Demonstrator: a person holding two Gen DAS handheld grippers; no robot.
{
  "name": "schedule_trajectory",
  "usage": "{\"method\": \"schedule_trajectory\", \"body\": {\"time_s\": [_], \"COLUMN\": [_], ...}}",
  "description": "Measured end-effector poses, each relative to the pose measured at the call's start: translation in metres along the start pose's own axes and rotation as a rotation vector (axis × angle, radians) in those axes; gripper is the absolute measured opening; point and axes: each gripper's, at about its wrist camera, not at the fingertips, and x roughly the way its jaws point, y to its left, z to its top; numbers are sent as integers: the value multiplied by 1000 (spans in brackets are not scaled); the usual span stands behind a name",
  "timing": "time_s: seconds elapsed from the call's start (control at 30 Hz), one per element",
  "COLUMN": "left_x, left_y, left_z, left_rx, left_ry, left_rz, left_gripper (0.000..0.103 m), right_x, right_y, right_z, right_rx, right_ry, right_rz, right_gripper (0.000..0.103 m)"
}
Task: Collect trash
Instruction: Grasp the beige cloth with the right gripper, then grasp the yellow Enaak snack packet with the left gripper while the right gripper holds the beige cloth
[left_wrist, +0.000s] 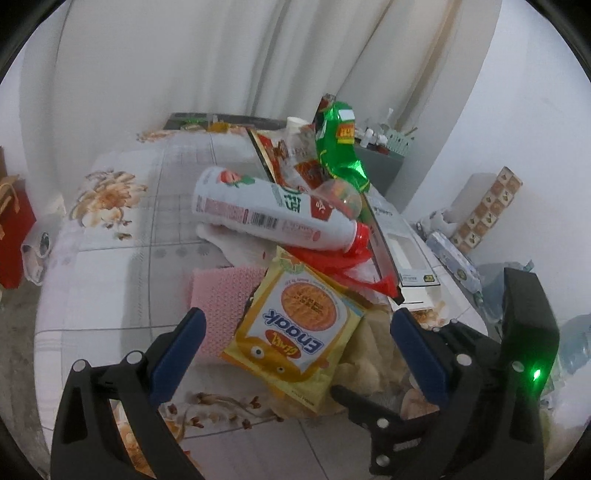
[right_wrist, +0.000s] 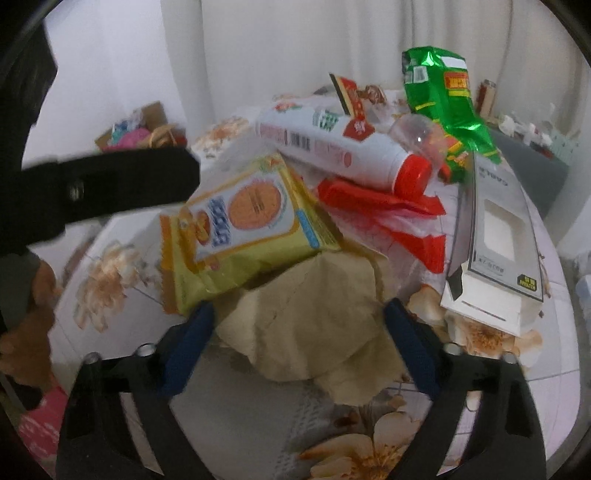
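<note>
A heap of trash lies on a floral tablecloth (left_wrist: 110, 229): a white bottle with a red cap (left_wrist: 266, 210) (right_wrist: 332, 144), a green foil bag (left_wrist: 338, 144) (right_wrist: 443, 96), a red plastic wrapper (left_wrist: 332, 262) (right_wrist: 380, 206), a yellow snack packet (left_wrist: 295, 332) (right_wrist: 247, 221) and crumpled tan paper (right_wrist: 306, 325). My left gripper (left_wrist: 295, 343) is open, its blue pads on either side of the yellow packet's near end without pressing it. My right gripper (right_wrist: 299, 332) straddles the tan paper, pads close beside it, with no visible squeeze.
A grey and white carton (right_wrist: 498, 240) lies at the heap's right side, and a pink cloth (left_wrist: 221, 295) at its left. A red bag (left_wrist: 14, 221) hangs off the table's left edge. An open cardboard box (right_wrist: 140, 129) sits far left. White curtains hang behind.
</note>
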Motion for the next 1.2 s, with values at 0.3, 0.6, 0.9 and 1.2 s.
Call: {"method": "schedule_trajectory", "body": {"time_s": [0.3,0.6,0.9,1.2], "left_x": [15,17,18,13], "left_y": [-13,-47,-55,-25], "left_z": [-5,-25,-47,-60], "left_rx": [8,89,159,19], "left_ry": [49,86,160,205], "left_rz": [5,28,123,188], "left_gripper": [99,99,99,99], "right_x": [-6,-33,-60,-56], "right_y": [-21,-52,-91,-85], "right_z": [-13,-41,-68,-57], "right_rx": [51,69,197,242], "right_ry": [43,64,40,-8], "right_rz": [77,70,20,79], "right_gripper": [21,15,47,86]}}
